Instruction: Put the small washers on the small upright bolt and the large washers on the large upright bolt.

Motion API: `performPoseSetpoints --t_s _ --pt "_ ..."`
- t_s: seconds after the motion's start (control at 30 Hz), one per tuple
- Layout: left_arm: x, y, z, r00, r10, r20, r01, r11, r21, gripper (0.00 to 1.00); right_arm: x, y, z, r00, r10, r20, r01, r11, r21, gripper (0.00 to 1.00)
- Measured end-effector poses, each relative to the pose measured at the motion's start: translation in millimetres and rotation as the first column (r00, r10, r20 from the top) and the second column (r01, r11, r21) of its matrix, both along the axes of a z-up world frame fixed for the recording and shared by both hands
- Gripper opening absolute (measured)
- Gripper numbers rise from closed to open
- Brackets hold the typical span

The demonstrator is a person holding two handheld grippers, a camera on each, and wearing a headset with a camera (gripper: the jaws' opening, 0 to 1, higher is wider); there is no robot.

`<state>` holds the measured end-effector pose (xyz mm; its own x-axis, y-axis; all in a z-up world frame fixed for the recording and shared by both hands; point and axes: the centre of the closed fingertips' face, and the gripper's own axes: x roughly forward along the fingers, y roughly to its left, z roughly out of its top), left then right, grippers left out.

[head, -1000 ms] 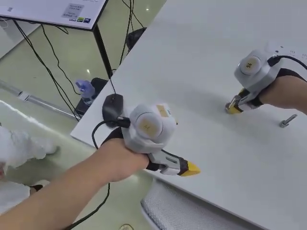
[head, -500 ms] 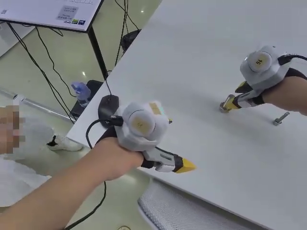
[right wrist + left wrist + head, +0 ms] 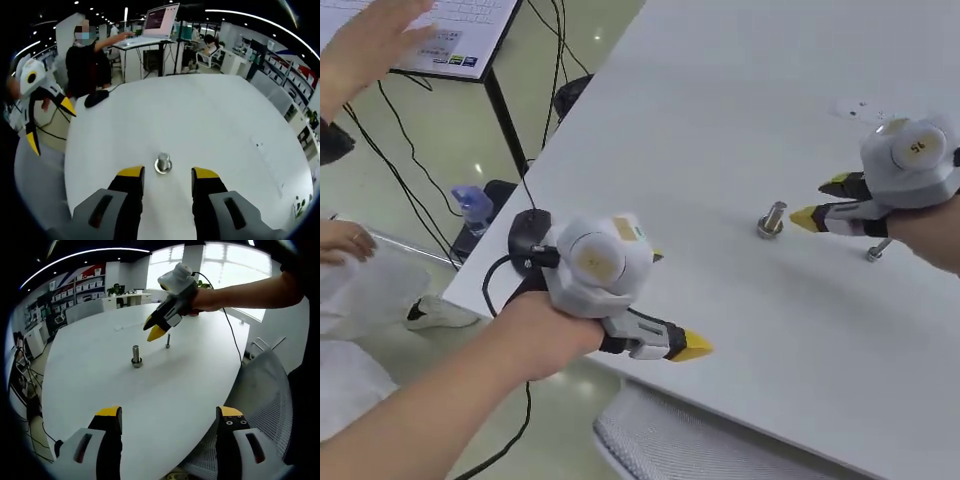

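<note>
Big bolt [image 3: 772,219] upright mid-counter [image 3: 720,110], R gripper [image 3: 819,201] just beside it.
R fingers spread, empty, bolt centred ahead, prob. lining up; small bolt [image 3: 876,250] near. L gripper [image 3: 691,347] fingers spread, empty, at counter edge, clear of the work.

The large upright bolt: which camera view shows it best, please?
The right gripper view: the large upright bolt stands close, just ahead of the open jaws, a ring plain around its base. The left gripper view shows it smaller, from the side; the head view, small, near the right gripper.
</note>
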<state>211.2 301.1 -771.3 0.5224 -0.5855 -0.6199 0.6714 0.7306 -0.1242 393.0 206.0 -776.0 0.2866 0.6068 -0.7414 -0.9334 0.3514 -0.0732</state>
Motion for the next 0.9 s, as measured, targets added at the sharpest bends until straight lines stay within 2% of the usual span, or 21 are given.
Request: performPoseSetpoints --t_s 0.2,0.23,0.3,0.43,0.53,0.7,0.87,0.9 --pt "-0.9 -3.9 0.9 1.0 0.003 0.001 -0.003 1.0 -0.007 0.76 -9.4 -19.4 12.6 0.998 -0.062 -0.006 0.063 0.995 0.08 0.39" --pt "-0.6 -4.4 1.5 1.0 0.005 0.003 -0.005 1.0 -0.009 0.76 -11.0 -23.1 13.0 0.998 -0.07 -0.009 0.071 0.994 0.084 0.4" --pt "-0.3 -6.0 2.3 1.0 0.01 0.0 -0.01 1.0 -0.024 0.76 -17.1 -30.8 12.1 0.994 -0.1 -0.047 0.104 0.99 0.094 0.41" --pt "2.6 -7.3 5.5 1.0 0.018 0.009 -0.018 0.999 -0.03 0.76 -25.6 -49.4 16.7 0.99 -0.135 -0.04 0.139 0.983 0.12 0.42" --pt "4.3 -9.7 9.6 1.0 0.017 0.016 -0.016 0.999 -0.031 0.76 -29.5 -59.0 21.4 0.984 -0.17 -0.05 0.176 0.972 0.154 0.44" --pt "8.3 -11.2 11.4 1.0 0.019 0.021 -0.018 0.999 -0.033 0.76 -38.8 -78.7 31.2 0.97 -0.235 -0.06 0.243 0.946 0.215 0.48" --pt "9.6 -12.0 14.2 0.999 0.042 0.017 -0.041 0.997 -0.063 0.76 -52.9 -88.4 32.9 0.966 -0.248 -0.074 0.258 0.937 0.237 0.51" --pt "9.7 -12.1 14.2 0.999 0.043 0.017 -0.042 0.997 -0.064 0.76 -56.1 -91.2 33.2 0.961 -0.261 -0.086 0.274 0.929 0.247 0.52"
